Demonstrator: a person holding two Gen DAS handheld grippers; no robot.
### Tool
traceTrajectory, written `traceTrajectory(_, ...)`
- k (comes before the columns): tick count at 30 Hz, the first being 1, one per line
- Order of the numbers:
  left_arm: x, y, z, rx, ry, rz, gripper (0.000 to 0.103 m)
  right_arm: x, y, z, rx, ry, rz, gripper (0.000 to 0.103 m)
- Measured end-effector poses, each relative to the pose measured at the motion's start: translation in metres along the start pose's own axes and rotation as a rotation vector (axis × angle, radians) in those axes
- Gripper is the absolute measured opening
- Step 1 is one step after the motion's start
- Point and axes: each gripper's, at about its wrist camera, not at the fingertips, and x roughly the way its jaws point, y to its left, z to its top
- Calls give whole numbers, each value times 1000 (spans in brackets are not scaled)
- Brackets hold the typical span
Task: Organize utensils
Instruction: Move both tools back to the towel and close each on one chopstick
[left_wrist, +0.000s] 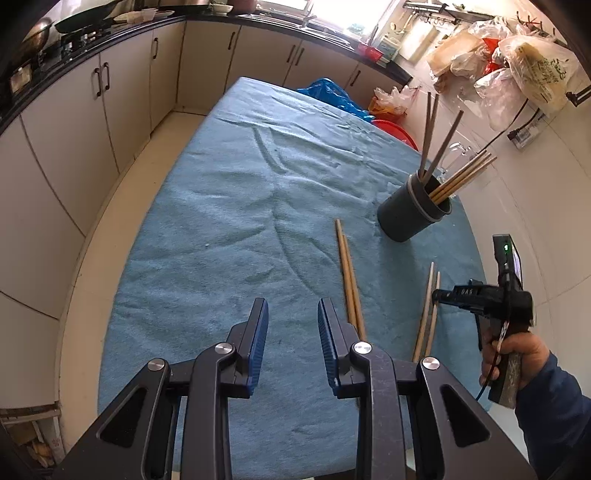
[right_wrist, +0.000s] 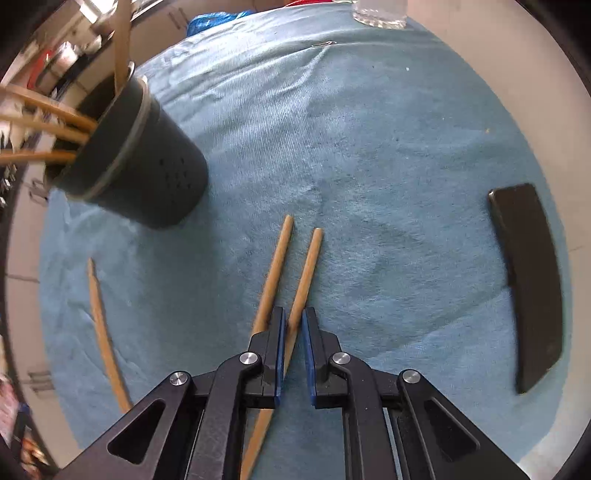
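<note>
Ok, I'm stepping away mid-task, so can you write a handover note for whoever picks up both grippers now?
Left gripper: open, empty, above the blue cloth.
Right gripper: shut on one wooden chopstick; its twin lies alongside, outside the jaws.
Second loose pair: on the cloth, just right of the left gripper.
Dark holder: upright, several chopsticks already inside.
Left: four loose chopsticks to go into the holder.
</note>
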Motion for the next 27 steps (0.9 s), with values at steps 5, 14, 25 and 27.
traceTrajectory(5,25,-20,9,30,62,-31,28,-5,-3,-14,-70,5,-55,10)
traceTrajectory(14,99,-56,16,89,209,-18,29,-18,-52,-47,-36,24,17,10)
traceTrajectory(25,149,-77,24,115,252,138,28,-24,-85,-56,-72,42,105,10)
traceTrajectory(27,156,-77,26,103,250,161,27,-22,-84,-51,-88,50,116,10)
